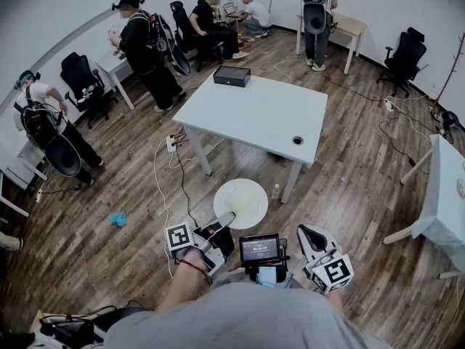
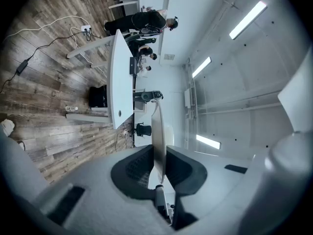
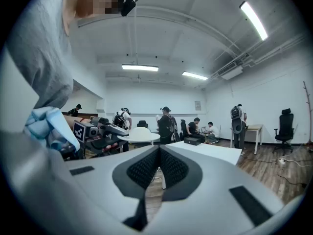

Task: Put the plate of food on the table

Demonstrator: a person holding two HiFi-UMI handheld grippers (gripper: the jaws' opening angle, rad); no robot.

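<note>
Two clenched tools: left tool (image 1: 224,219) grips the plate (image 1: 244,198), contents washed out; right tool (image 3: 158,163) empty.

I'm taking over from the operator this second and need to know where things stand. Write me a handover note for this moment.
Left hand-held gripper: shut on the rim of the plate, which it holds about level.
Right hand-held gripper: shut, empty, beside the left one.
Plate: in the air over the floor, short of the near edge of the table. What lies on it is hard to make out.
Table: a black box sits at its far end.
Done: the plate is in the grip.
Left: carry it forward, set it on the table, and let go.
</note>
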